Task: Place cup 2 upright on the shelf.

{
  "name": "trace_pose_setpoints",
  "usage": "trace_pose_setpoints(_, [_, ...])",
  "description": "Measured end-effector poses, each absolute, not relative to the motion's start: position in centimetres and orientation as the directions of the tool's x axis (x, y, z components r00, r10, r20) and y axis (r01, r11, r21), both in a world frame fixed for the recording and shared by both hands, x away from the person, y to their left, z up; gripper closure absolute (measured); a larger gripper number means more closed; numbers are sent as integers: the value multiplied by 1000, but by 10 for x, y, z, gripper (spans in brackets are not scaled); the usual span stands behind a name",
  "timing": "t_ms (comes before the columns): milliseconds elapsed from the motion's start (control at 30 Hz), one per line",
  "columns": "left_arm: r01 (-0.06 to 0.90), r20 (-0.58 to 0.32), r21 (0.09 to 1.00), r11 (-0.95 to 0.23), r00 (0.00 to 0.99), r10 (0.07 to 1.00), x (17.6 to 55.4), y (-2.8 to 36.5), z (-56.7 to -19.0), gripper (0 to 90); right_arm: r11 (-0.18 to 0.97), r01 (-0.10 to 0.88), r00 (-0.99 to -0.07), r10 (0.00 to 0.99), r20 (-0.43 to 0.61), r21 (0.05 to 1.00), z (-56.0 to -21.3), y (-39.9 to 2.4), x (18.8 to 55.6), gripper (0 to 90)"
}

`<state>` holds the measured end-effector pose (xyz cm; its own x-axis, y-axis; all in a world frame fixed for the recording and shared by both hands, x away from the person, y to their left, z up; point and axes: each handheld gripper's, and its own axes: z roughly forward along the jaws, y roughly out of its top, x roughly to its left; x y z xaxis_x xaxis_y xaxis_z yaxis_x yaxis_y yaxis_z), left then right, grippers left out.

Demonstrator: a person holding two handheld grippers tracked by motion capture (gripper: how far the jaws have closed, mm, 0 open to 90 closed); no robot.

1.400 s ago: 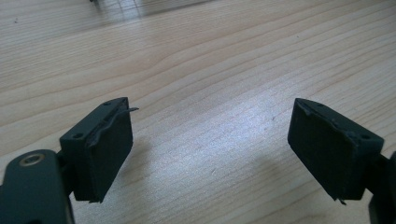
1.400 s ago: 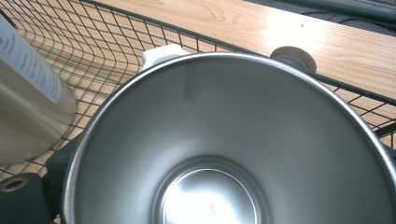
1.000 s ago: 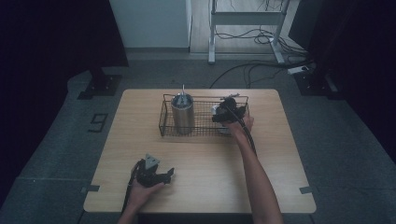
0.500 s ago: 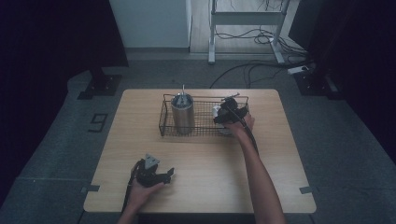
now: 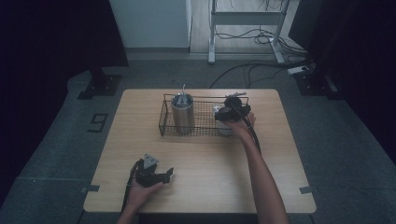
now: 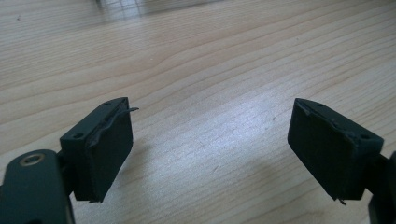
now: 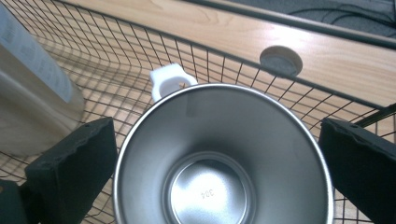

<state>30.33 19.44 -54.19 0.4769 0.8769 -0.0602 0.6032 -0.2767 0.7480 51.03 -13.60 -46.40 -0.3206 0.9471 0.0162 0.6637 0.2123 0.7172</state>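
a person's right gripper (image 7: 217, 135) hangs over a wire basket (image 5: 205, 133) near the far edge of a wooden table (image 5: 210, 196). its two black jaws stand on either side of a steel cup (image 7: 219, 186), and they have just been opening. the cup sits between them, released rather than squeezed. the left pad stands just beside the rim, and the right pad is close to it on the other side.

the cup stands upright in the right part of the basket with its mouth open to the camera, its bare bottom stamped with small figures. a white handle (image 7: 167, 81) juts from its far side. a taller steel tumbler (image 5: 182, 114) stands upright in the left part of the same basket, well apart from the cup, with a thin stick rising from its top. beyond the basket's far wall, a round plugged hole (image 7: 280, 60) shows in the tabletop.

the left gripper (image 6: 210, 149) lies low over the near left part of the table, held in the person's left hand (image 5: 140, 191), well apart from the basket. its jaws stand wide apart, with bare wood showing between them and nothing in their grasp.

the right forearm (image 5: 261, 177) reaches from the near edge of the table across to the basket, with the gripper's cable trailing along it.
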Motion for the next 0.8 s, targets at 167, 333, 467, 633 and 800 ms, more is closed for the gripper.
trace_pose_setpoints(167, [602, -59, 749, -276, 475, 878, 303, 194, -541, 145, 204, 633, -329, 944, 21, 747, -456, -141, 502, 0])
trace_pose_setpoints(333, [606, -57, 747, -273, 469, 882, 303, 196, -542, 145, 195, 610, -346, 937, 37, 768, -451, -147, 492, 7])
trace_pose_setpoints(467, [606, -57, 748, -270, 465, 883, 302, 198, -541, 145, 188, 598, -355, 934, 47, 779, -449, -153, 484, 16])
trace_pose_setpoints(633, [600, -48, 751, -276, 467, 883, 299, 197, -540, 144, 186, 572, -369, 928, 49, 799, -447, -160, 466, 46])
trace_pose_setpoints(800, [599, -50, 754, -269, 461, 886, 297, 200, -538, 144, 171, 550, -377, 924, 61, 817, -447, -169, 447, 65])
